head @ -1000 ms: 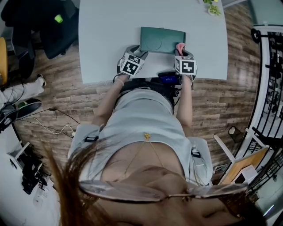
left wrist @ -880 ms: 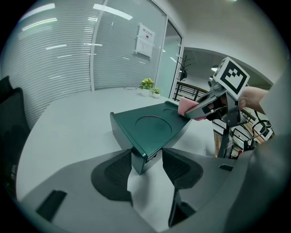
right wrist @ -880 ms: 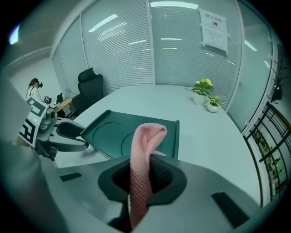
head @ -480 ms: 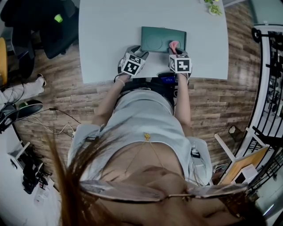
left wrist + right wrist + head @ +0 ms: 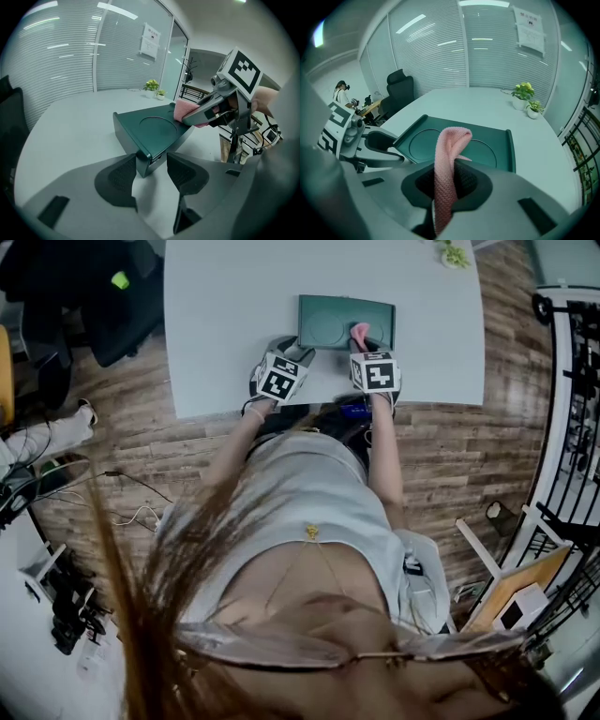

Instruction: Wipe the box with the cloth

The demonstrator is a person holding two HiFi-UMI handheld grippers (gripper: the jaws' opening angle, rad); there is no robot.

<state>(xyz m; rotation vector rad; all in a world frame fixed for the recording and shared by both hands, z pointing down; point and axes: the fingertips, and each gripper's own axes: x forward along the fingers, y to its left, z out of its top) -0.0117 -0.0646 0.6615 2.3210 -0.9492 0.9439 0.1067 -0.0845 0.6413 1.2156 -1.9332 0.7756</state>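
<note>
A flat dark green box [image 5: 328,320] with two round recesses lies on the white table [image 5: 234,296]. My left gripper [image 5: 294,350] is at its near left corner. In the left gripper view that corner [image 5: 151,157] sits between the jaws of the left gripper [image 5: 152,164], which looks closed on it. My right gripper [image 5: 362,341] is shut on a pink knitted cloth [image 5: 449,154]. The cloth [image 5: 359,332] stands up from the jaws and folds over above the box's near right part [image 5: 487,147]. The right gripper [image 5: 211,110] also shows over the box in the left gripper view.
Small potted plants [image 5: 454,257] stand at the table's far right corner. A black office chair [image 5: 103,296] is off the table's left side. A black railing [image 5: 572,381] runs at the right. Cables and another person's legs [image 5: 47,432] are on the floor at left.
The right gripper has carried the pink cloth leftward, from the box's right end in over its top. The left gripper and the box have stayed put.
</note>
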